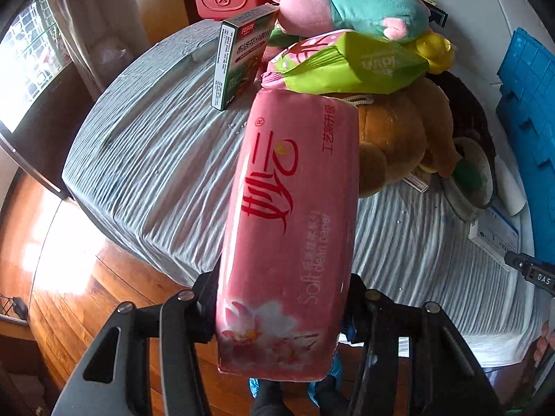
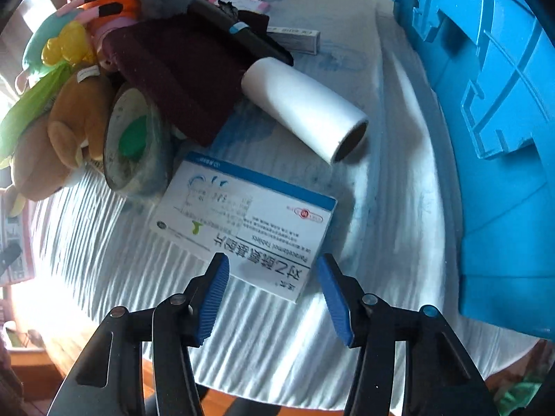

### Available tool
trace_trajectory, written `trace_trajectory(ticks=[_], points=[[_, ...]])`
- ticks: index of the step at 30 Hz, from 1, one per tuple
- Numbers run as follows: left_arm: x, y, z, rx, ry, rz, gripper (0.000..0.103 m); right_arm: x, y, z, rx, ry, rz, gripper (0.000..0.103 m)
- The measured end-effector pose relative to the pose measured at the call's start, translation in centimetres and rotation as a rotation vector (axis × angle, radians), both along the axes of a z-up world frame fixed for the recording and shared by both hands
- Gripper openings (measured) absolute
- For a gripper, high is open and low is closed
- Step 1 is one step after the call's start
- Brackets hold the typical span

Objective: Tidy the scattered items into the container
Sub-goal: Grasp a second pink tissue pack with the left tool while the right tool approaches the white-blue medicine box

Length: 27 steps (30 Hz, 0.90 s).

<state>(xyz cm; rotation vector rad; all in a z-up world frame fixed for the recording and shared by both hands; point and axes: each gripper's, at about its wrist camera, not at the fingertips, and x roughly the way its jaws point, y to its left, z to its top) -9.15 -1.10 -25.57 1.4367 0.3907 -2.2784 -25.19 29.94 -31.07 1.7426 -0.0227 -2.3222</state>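
My left gripper point(image 1: 279, 298) is shut on a long pink soft-tissue pack point(image 1: 291, 190), clamped near its lower end and held in the air over the edge of the striped white table point(image 1: 145, 159). In the right wrist view my right gripper point(image 2: 270, 270) points down at a white-and-blue medicine box point(image 2: 242, 215) lying flat on the table. The box's near corner sits between the blue pads point(image 2: 215, 287), which stand close to its edges without a clear grip. The blue plastic container point(image 2: 503, 138) stands just right of it and shows as the blue container point(image 1: 527, 104) at the far right of the left wrist view.
A heap lies behind: a brown plush bear point(image 1: 399, 138), a pink plush pig point(image 1: 347, 10), a green wipes pack point(image 1: 353, 66), a green medicine box point(image 1: 239, 59), a white paper roll point(image 2: 305, 107), a dark red cloth point(image 2: 180, 69) and a tape roll point(image 2: 135, 142). Wooden floor lies below the table edge.
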Motion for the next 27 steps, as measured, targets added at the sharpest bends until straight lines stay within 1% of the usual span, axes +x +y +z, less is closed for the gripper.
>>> trace_trajectory(ticks=[3,5,6,8,10,13,15,16,17,19,22,27], points=[[0.7,0.0,0.8,-0.030,0.006,0.033,0.051,0.1,0.4,-0.5,-0.038,-0.014,0.021,0.055],[1.3,-0.3,1.2,-0.049,0.015,0.061,0.051,0.3,-0.5,-0.7,-0.045,-0.019,0.061,0.052],[1.6,-0.4,1.6,-0.057,0.022,0.072,0.051,0.5,-1.2,-0.7,-0.047,-0.016,0.079,0.052],[2.1,-0.5,2.4,-0.068,0.041,0.089,0.051,0.9,-2.4,-0.6,-0.083,-0.025,0.113,0.052],[2.6,0.2,3.4,-0.067,0.061,0.081,0.051,1.5,-3.7,-0.5,-0.106,-0.033,0.140,0.052],[2.2,2.3,3.8,-0.054,0.077,0.016,0.051,2.9,-5.2,-0.4,-0.135,-0.052,0.189,0.053],[1.4,4.2,3.5,-0.020,0.082,-0.038,0.051,3.6,-5.5,-0.1,-0.120,-0.032,0.204,0.055],[0.9,5.3,3.1,-0.002,0.082,-0.064,0.051,3.7,-5.5,0.2,-0.095,-0.010,0.206,0.059],[0.2,6.4,2.7,0.007,0.081,-0.089,0.051,3.7,-5.5,0.6,-0.069,0.017,0.209,0.070],[-1.1,8.3,1.7,0.025,0.069,-0.137,0.051,3.4,-5.4,1.3,-0.038,0.065,0.221,0.084],[-2.9,10.5,0.2,0.053,0.049,-0.181,0.051,2.5,-5.8,1.7,-0.004,0.117,0.270,0.085],[-5.0,12.3,-1.5,0.037,0.012,-0.219,0.051,1.0,-7.3,0.4,0.048,0.127,0.361,0.085]])
